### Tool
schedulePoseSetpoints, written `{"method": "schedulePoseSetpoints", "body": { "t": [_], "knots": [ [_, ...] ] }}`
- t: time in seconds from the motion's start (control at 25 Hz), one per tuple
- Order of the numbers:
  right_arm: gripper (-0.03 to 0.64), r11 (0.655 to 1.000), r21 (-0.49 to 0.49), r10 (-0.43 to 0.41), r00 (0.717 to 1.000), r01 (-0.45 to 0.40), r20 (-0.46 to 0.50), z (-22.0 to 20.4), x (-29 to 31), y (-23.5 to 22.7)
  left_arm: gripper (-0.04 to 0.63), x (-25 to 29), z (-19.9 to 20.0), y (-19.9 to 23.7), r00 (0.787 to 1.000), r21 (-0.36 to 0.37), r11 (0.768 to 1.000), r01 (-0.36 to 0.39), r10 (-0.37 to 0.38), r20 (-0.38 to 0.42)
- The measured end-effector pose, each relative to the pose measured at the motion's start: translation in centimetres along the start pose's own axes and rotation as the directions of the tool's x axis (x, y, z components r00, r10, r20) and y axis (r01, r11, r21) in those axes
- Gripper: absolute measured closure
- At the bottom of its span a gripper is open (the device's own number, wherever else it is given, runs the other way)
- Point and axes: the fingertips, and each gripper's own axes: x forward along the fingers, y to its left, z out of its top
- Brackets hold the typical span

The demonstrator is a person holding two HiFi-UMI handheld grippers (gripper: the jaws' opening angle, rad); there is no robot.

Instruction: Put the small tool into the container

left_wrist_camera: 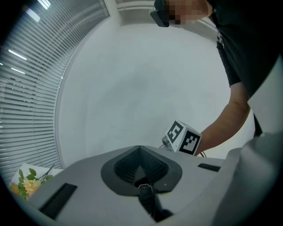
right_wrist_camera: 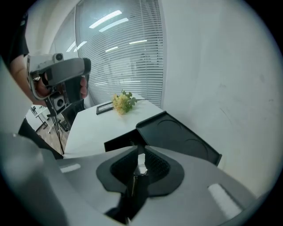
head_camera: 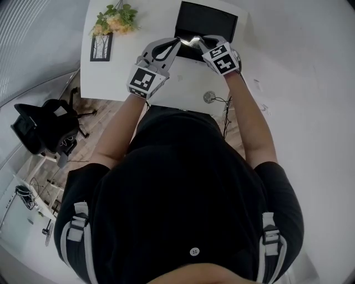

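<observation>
Tongs, head view: the left gripper (head_camera: 178, 42) and the right gripper (head_camera: 205, 41) meet tip to tip at the far side of the white table (head_camera: 183, 89). The small shiny metal tool (head_camera: 193, 39) bridges them, seemingly above the near part of the shallow black rectangular plastic container (head_camera: 213, 16). Risk: with a two-sided hold, uneven letting go or pulling apart could twist the tool and drop it short of the rim. Glare hides its shape.

Left gripper view: jaws clenched, with a sliver of metal pinched low between the pads. The container is out of frame, and the firmness of the bite is hard to judge.

Right gripper view: jaws clenched on a bright metal strip, with the container just beyond. Most of the tool is buried between the pads.
</observation>
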Motion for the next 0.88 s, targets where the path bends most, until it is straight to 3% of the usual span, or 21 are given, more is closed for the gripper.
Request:
{"method": "schedulePoseSetpoints", "body": {
  "t": [0.44, 0.72, 0.88],
  "knots": [
    [0.56, 1.0, -0.002, -0.03, 0.969, 0.031, 0.245, 5.4, -12.0, 2.3, 0.588, -0.3, 3.7, -3.5, 0.999, 0.059, 0.998, 0.009, -0.011, 0.036],
    [0.56, 0.999, -0.022, -0.029, 0.914, 0.042, 0.404, 7.5, -20.0, 5.2, 0.588, -1.5, 6.0, -6.6, 0.998, 0.087, 0.996, 0.017, -0.022, 0.059],
    [0.579, 0.999, -0.036, -0.015, 0.856, 0.039, 0.516, 9.1, -24.0, 7.3, 0.588, -2.3, 7.3, -8.8, 0.997, 0.095, 0.995, 0.039, -0.046, 0.068]
  ]
}}
